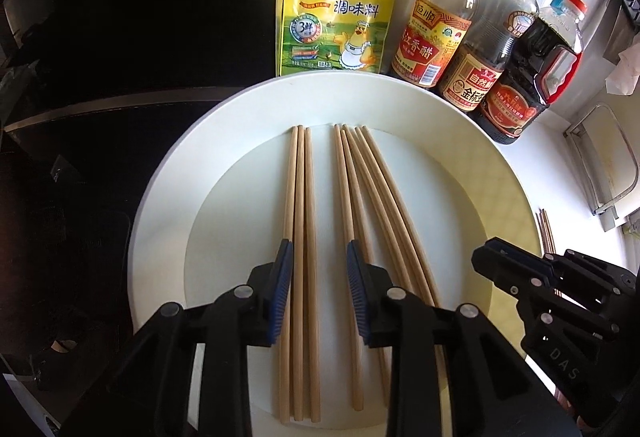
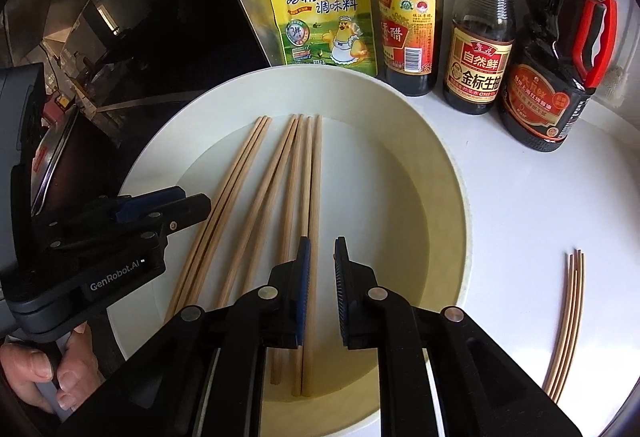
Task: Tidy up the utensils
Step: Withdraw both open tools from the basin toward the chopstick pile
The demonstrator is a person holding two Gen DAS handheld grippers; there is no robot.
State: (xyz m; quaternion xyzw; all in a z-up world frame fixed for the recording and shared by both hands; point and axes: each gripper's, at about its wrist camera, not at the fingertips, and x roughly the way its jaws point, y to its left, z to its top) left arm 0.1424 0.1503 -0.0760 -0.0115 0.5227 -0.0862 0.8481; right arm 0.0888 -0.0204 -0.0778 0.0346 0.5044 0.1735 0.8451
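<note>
- A dark cooktop [image 1: 120, 37] fills the far left, beside the white surface [image 2: 520, 197].
- A round white plate [image 1: 168, 197] sits on the surface and holds two groups of wooden chopsticks.
- The left claw [image 1: 316, 257] hangs low over the plate's near-left part with its blue pads parted and pressing on nothing.
- A bundle of three chopsticks [image 1: 298, 197] lies on the plate between those pads, close along the left pad, with a gap to the right pad.
- The second group of chopsticks [image 1: 368, 189] fans out just to the right, its near ends passing under the left claw's right finger [image 1: 358, 277].
- The right claw [image 2: 322, 257] hovers over the plate's right half, its pads slightly apart and gripping nothing.
- In the right wrist view the rightmost chopsticks of the fan [image 2: 314, 177] run beside and under its left pad; the gap between the pads shows bare plate.
- A few more chopsticks [image 2: 568, 317] lie on the surface to the right of the plate, well apart from both claws.
- Along the far side stand a yellow seasoning pouch [image 1: 340, 13] and three sauce bottles [image 1: 444, 17].
- A hand [image 2: 48, 377] grips the left tool's handle.
</note>
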